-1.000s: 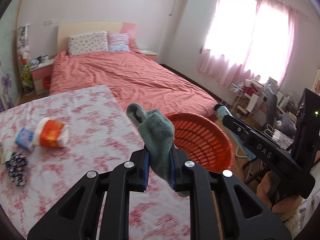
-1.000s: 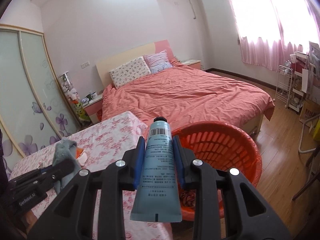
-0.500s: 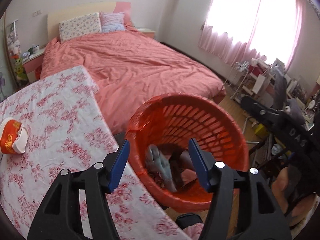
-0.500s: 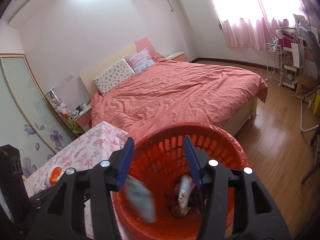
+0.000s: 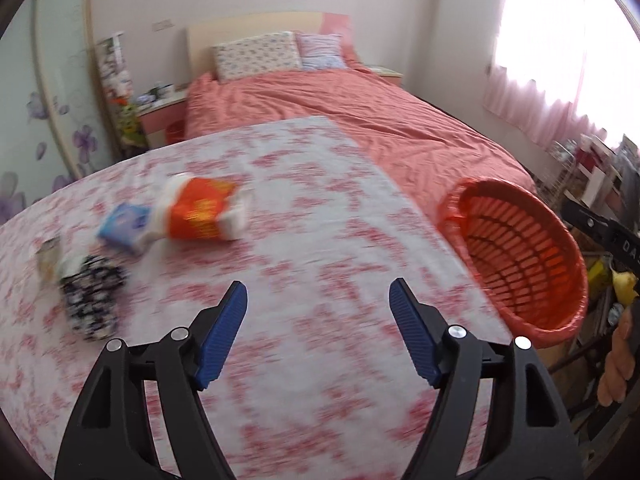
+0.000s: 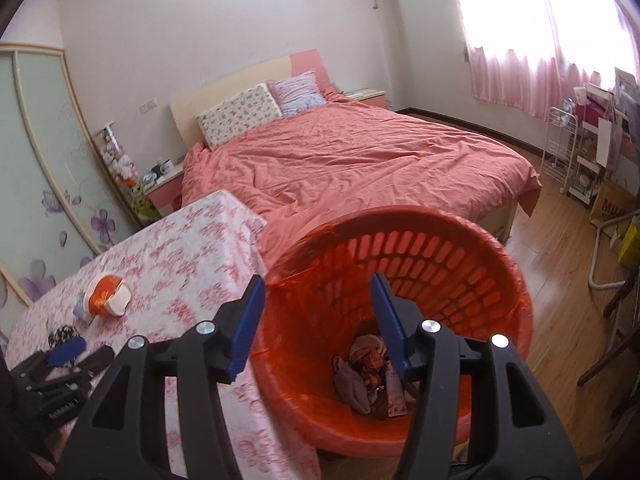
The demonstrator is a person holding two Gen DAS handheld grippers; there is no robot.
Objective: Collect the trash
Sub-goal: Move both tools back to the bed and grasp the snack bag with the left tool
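Left hand-held gripper point(image 5: 318, 298) is hovering over the worktop point(image 5: 320, 240), jaws wide apart and empty. The cup point(image 5: 202, 213) is lying ahead-left, long axis crosswise. Right hand-held gripper point(image 6: 317, 294), also spread, is sitting over the basket point(image 6: 516, 280), farther off.

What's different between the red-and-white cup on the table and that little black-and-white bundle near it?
The cup is bright orange-red with white ends; the bundle is black speckled with white. The cup looks like a stiff container lying on its side, while the bundle looks soft and crumpled, like cloth. The cup also looks the larger of the two. Both rest on the floral tablecloth, outside the red basket, with neither gripper touching them.
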